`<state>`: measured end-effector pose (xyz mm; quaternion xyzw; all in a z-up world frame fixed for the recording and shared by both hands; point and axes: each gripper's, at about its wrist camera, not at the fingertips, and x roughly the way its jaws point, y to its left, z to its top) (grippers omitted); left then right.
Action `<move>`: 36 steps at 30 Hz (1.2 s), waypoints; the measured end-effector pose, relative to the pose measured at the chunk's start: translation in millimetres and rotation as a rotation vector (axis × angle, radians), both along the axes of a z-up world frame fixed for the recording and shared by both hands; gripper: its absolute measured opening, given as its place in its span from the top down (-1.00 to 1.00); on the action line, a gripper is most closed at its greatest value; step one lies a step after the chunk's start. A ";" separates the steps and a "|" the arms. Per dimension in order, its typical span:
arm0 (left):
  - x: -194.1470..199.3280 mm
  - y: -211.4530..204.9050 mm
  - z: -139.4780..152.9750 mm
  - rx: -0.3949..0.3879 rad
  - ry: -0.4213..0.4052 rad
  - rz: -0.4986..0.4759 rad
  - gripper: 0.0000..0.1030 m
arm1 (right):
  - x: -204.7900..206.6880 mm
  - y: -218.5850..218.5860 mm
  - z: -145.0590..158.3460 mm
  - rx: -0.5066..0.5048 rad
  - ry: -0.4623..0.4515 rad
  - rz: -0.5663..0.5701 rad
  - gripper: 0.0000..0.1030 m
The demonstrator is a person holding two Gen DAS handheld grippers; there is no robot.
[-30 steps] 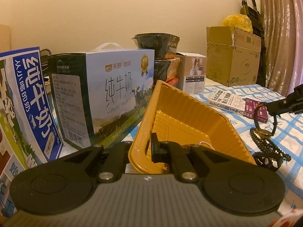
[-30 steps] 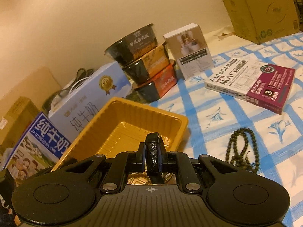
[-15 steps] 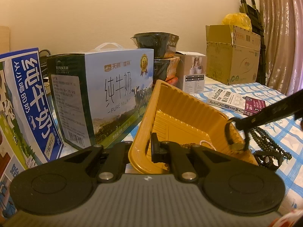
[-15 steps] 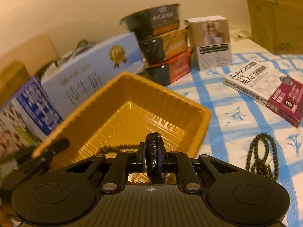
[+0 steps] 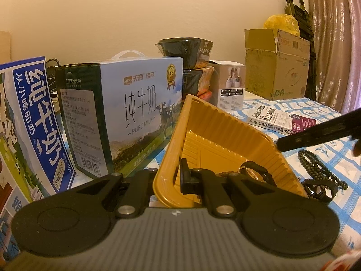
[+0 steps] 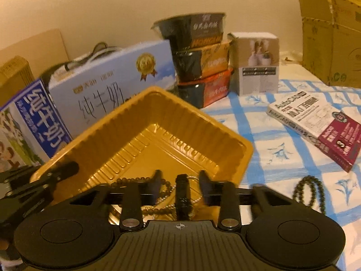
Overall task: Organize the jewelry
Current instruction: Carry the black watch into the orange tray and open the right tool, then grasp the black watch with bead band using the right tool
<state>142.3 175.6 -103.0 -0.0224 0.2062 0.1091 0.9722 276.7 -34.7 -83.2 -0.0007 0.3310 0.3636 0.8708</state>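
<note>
My left gripper (image 5: 169, 176) is shut on the near rim of a ribbed yellow tray (image 5: 225, 135), which is tipped up on the checked cloth. My right gripper (image 6: 180, 177) hovers over the tray (image 6: 158, 131), and its jaws are opening. A black watch (image 6: 182, 192) stands between its fingers, with a gap to each pad. In the left wrist view the watch (image 5: 255, 171) lies in the tray's near corner. A string of brown beads (image 6: 135, 180) also lies in the tray. The right gripper's fingers (image 5: 315, 133) reach in from the right.
A dark bead necklace (image 5: 315, 164) and a black bracelet-like ring (image 5: 320, 188) lie on the blue-checked cloth right of the tray. Milk cartons (image 5: 126, 113) stand to the left. Behind are stacked noodle bowls (image 6: 198, 56), a small white box (image 6: 257, 63), a book (image 6: 315, 124) and a cardboard box (image 5: 277, 63).
The right gripper swung left from the cloth to over the tray and then spread its fingers off the watch. The watch now rests in the tray. The left gripper kept still.
</note>
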 end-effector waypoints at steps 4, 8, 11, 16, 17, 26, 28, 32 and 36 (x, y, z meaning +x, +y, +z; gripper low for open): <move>-0.5 0.6 -0.3 -0.005 0.000 0.004 0.87 | -5.7 -39.3 3.5 0.041 0.028 -0.064 0.08; -1.4 0.0 -0.6 -0.006 -0.003 0.009 0.86 | -11.4 -80.0 0.3 0.053 0.056 -0.152 0.08; -1.0 0.3 -0.3 -0.009 -0.002 0.012 0.86 | -17.7 -100.6 -4.1 0.021 0.061 -0.193 0.08; -0.9 0.3 -0.1 -0.006 -0.002 0.011 0.86 | -37.8 -119.2 -16.3 -0.014 0.080 -0.193 0.08; -0.9 0.0 0.1 -0.005 -0.001 0.012 0.86 | -43.5 -119.8 -18.8 -0.031 0.079 -0.189 0.08; -0.5 0.0 0.2 -0.004 -0.001 0.011 0.86 | -71.0 -110.9 -43.4 -0.112 0.101 -0.132 0.08; -0.5 0.0 0.1 -0.003 -0.001 0.011 0.86 | -73.8 -107.0 -47.1 -0.122 0.100 -0.119 0.08; 0.0 0.3 0.5 -0.004 -0.001 0.011 0.86 | -76.3 -101.2 -49.8 -0.139 0.092 -0.101 0.08; 0.5 0.8 0.6 -0.004 -0.001 0.012 0.86 | -75.5 -95.9 -50.7 -0.154 0.080 -0.099 0.09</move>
